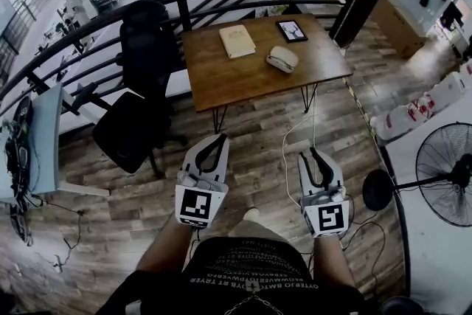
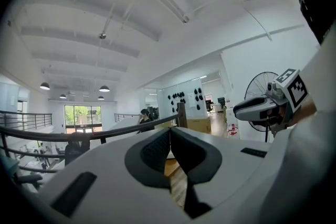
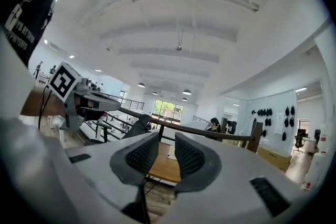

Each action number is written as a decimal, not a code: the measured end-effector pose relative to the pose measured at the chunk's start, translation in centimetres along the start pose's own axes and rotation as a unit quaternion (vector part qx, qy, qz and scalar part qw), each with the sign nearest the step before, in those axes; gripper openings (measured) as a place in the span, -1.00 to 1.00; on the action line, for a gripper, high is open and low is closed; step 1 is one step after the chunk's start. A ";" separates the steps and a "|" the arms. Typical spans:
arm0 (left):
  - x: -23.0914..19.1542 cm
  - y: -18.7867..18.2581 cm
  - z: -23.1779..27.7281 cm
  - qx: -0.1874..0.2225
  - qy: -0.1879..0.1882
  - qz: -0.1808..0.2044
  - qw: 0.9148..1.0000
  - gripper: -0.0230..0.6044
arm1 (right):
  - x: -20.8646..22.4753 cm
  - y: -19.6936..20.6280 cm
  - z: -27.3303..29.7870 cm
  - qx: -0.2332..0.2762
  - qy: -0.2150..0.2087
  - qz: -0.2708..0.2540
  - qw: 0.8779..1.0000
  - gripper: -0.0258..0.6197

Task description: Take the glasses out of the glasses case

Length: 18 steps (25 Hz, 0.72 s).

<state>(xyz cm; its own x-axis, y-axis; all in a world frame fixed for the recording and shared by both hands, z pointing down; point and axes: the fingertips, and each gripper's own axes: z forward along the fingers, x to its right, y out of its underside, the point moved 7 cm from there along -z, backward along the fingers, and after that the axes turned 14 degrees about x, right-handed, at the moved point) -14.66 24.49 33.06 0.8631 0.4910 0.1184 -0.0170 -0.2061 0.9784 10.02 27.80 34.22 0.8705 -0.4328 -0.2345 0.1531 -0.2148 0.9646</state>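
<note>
Left gripper (image 1: 218, 138) is held clenched, right gripper (image 1: 316, 153) parted and empty. The glasses case (image 1: 282, 58) could be shoved across the table (image 1: 243, 81) if reached clumsily.

Wooden table (image 1: 243, 77); on it beige book (image 1: 237, 40); tablet (image 1: 292, 30); white glasses case (image 1: 282, 58)

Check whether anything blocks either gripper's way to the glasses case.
Nothing visible does. The glasses case lies toward the right of the table; only bare tabletop and open floor separate it from the left gripper and right gripper.
</note>
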 end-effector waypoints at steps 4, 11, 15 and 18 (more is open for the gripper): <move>1.4 -0.2 2.3 -0.002 -0.001 0.005 1.000 -0.83 | 2.3 0.7 0.5 0.019 -0.015 0.029 0.999 -0.62; 2.9 -0.5 5.1 -0.008 -0.004 0.021 1.000 -0.83 | 6.2 1.4 1.4 0.041 -0.019 0.045 0.998 -0.62; 3.6 -0.6 6.2 -0.012 -0.004 0.035 0.999 -0.84 | 7.7 2.6 1.0 0.040 -0.010 0.064 0.997 -0.62; 4.1 -0.6 6.7 -0.013 -0.004 0.035 0.999 -0.83 | 8.0 3.6 0.6 0.027 -0.012 0.077 0.997 -0.62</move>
<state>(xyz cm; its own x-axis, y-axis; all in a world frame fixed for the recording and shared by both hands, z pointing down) -7.72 20.99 31.84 0.8629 0.4701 0.1856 -0.0905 -0.2176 0.9718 17.27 23.01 35.76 0.8706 -0.4842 -0.0868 -0.0079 -0.1903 0.9817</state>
